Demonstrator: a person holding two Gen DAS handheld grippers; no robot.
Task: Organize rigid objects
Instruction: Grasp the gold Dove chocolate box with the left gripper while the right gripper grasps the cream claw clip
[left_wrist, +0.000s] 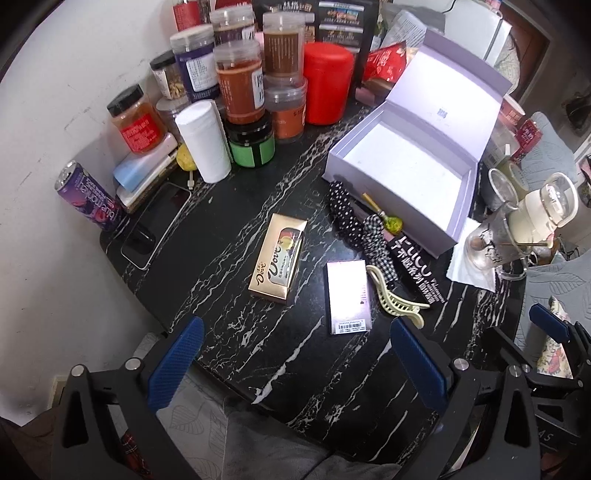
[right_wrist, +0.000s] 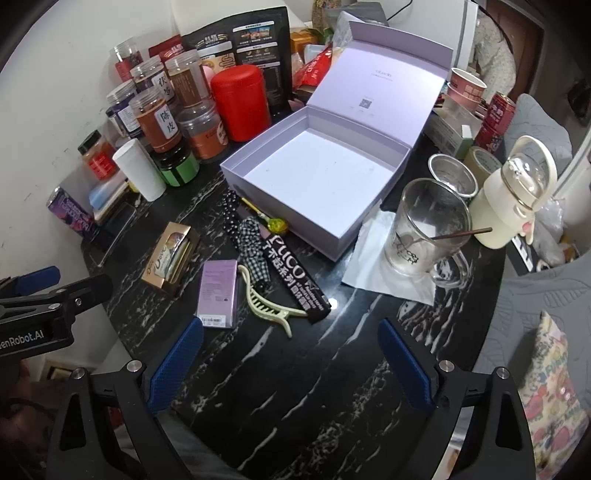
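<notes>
lilac box (left_wrist: 402, 173) lid up, empty | pen (right_wrist: 264, 218) half hidden under scrunchie (right_wrist: 253, 240) | both claws gape, empty

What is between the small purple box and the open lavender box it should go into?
The hair clip, gingham scrunchie and black Puco box lie between the small purple box and the open lavender box; lifting over them clears.

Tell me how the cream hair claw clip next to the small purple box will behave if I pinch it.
The hair clip looks like thin hard plastic: probably light and stiff. Its curved teeth and open prongs may make it twist or skid on the glossy marble table. It touches the purple box, which might shift.
</notes>
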